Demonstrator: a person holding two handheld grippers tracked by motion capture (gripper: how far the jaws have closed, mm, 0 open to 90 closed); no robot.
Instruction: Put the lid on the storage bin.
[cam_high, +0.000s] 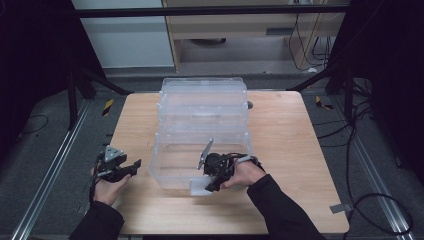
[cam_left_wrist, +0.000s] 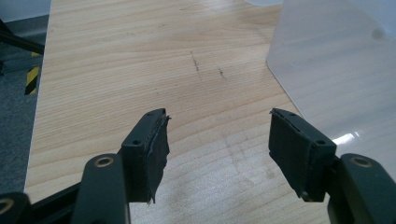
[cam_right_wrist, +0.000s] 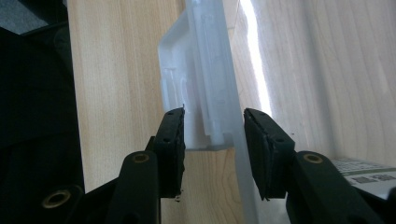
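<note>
Right gripper (cam_right_wrist: 212, 140) has its jaws either side of the latch tab (cam_right_wrist: 198, 93) on the clear box's (cam_high: 202, 130) near wall, pads not yet pressing; its own view shows the gap. Left gripper (cam_left_wrist: 217, 140), at nine o'clock of the box, stands wide apart over bare wooden table (cam_left_wrist: 140, 56), holding nothing.

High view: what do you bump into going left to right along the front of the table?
Left gripper → clear plastic box → its front latch → right gripper → bare wooden table.
</note>
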